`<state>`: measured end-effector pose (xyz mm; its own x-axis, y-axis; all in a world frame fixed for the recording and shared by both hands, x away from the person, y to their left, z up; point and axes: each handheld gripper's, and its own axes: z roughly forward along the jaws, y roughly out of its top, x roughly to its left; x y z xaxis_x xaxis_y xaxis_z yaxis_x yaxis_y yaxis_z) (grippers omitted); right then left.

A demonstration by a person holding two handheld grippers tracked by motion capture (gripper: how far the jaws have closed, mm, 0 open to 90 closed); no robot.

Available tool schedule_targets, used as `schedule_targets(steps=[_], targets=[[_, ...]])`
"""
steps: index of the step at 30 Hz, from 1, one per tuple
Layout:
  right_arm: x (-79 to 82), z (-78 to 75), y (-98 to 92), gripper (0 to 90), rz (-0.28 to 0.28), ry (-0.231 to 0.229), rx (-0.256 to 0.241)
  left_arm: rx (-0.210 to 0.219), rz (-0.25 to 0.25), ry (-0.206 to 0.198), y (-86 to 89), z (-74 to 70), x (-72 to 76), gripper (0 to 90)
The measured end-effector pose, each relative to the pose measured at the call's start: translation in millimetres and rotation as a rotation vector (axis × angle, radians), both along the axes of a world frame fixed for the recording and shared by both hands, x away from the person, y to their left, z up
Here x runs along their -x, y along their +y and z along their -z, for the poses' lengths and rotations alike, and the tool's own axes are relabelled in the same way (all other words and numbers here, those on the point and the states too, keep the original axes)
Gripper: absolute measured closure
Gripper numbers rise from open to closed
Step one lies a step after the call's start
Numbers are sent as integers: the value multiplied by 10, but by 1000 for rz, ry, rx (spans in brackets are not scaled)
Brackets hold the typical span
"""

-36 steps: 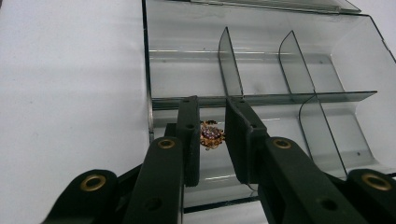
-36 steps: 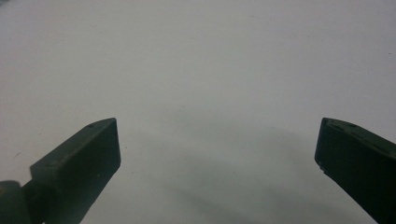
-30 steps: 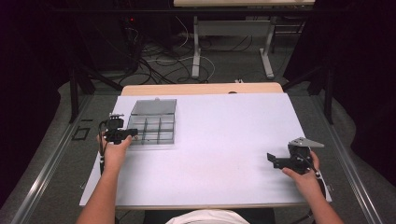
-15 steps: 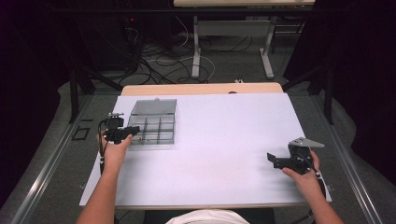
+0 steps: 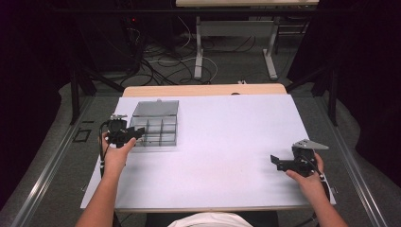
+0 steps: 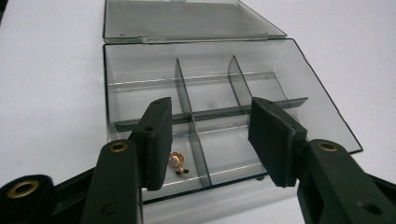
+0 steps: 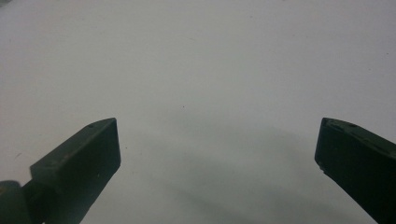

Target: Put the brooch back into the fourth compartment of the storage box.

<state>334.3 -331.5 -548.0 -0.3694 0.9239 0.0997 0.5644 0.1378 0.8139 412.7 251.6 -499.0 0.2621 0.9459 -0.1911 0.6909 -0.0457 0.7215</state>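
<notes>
- Table: a box sits on its far left part; the near and right parts hold the 2 grippers.
- Box: lid lies open flat behind it; dividers split it into 6 compartments.
- Small earring: in the near-left compartment as seen in the left gripper view, with 2 tiny bits beside it.
- Left gripper: at the box's left edge, jaws over its near side.
- Right gripper: near the table's right edge, well apart from the box.
</notes>
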Motion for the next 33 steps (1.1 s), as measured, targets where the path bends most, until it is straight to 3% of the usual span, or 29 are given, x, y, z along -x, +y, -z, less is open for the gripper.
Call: schedule_targets(steps=[4, 14, 16, 19, 23, 27, 31, 33], targets=[[-1, 1, 1, 0, 1, 1, 0, -29, 33, -26, -60, 4, 53, 464], [-1, 2, -4, 0, 0, -1, 0, -35, 102, -99, -136, -4, 240, 368], [0, 2, 0, 0, 3, 0, 1, -48, 118, -87, -132, -15, 285, 342], [-2, 3, 1, 0, 1, -1, 0, -52, 142, -108, -138, -3, 348, 327], [-1, 4, 1, 0, -3, 1, 0, -29, 153, -125, -138, 7, 436, 320], [0, 2, 0, 0, -3, 0, 1, -8, 152, -85, -128, 3, 529, 297], [0, 9, 8, 0, 12, -18, -1, 18, 158, -106, -133, 24, 614, 248], [12, -4, 1, 0, 3, 4, -3, 26, 167, -112, -133, 33, 647, 194]])
